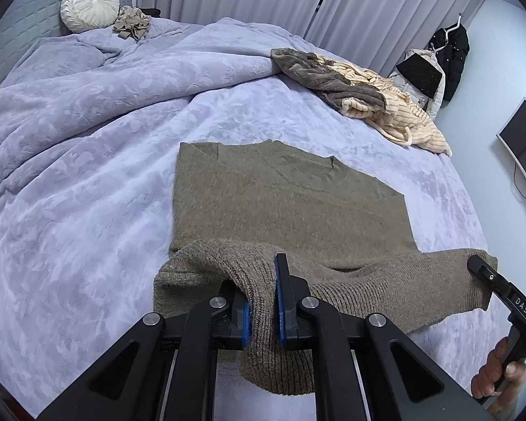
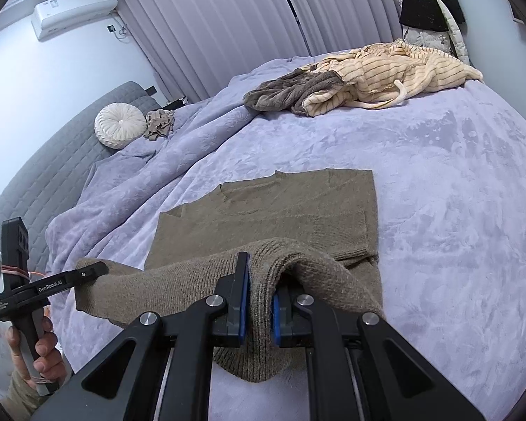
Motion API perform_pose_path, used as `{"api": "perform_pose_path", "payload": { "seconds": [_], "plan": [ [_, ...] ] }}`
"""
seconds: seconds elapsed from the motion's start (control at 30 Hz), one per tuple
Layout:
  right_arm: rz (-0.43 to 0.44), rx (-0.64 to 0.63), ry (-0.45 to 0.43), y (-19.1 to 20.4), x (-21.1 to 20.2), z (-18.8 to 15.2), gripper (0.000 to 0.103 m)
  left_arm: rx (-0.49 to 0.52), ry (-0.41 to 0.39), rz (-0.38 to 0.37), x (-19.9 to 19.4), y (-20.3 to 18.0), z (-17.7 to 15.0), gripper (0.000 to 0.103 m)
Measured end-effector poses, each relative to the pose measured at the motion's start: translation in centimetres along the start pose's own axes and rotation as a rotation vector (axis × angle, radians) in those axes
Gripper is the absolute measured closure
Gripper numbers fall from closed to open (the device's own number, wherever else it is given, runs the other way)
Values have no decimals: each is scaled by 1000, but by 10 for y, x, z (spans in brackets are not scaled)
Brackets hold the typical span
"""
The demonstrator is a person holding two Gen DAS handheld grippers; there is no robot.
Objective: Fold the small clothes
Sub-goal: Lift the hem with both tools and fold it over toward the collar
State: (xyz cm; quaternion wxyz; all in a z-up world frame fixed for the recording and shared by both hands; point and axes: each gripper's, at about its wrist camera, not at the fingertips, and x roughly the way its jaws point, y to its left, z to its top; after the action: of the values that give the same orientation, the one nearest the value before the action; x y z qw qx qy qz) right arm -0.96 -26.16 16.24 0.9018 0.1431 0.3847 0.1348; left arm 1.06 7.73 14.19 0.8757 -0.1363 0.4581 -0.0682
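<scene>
An olive-brown knit sweater (image 1: 284, 196) lies flat on the lilac bed cover (image 1: 87, 210), sleeves folded in, its ribbed hem lifted toward me. My left gripper (image 1: 261, 301) is shut on one corner of that hem, the blue pads pinching the knit. My right gripper (image 2: 259, 301) is shut on the other corner of the sweater (image 2: 273, 210). Each gripper shows in the other's view: the right gripper (image 1: 473, 263) at the hem's right end, the left gripper (image 2: 103, 267) at its left end. The hem hangs stretched between them above the sweater's body.
A heap of cream striped and grey fleece clothes (image 1: 361, 94) lies at the far side of the bed. A round white cushion (image 1: 89, 3) and a crumpled beige cloth (image 1: 131, 22) rest by the grey headboard (image 2: 52, 161). Coats (image 1: 449, 52) hang near the curtains; a monitor (image 1: 522, 137) stands at right.
</scene>
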Motion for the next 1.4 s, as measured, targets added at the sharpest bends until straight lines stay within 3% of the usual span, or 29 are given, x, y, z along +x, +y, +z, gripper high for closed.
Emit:
{"api": "perform_pose_path", "payload": {
  "seconds": [0.67,0.83,1.07,1.4],
  "plan": [
    [-20,76,37,-16,42,30,92,-34,21,-23,41,8,45,91],
    [-19,107,35,-21,53,37,92,-83,34,-41,54,18,54,91],
    [-47,102,49,-25,75,51,92,-36,37,30,72,7,66,91],
    [-73,116,102,-40,106,65,92,-18,69,57,104,2,82,91]
  ]
}}
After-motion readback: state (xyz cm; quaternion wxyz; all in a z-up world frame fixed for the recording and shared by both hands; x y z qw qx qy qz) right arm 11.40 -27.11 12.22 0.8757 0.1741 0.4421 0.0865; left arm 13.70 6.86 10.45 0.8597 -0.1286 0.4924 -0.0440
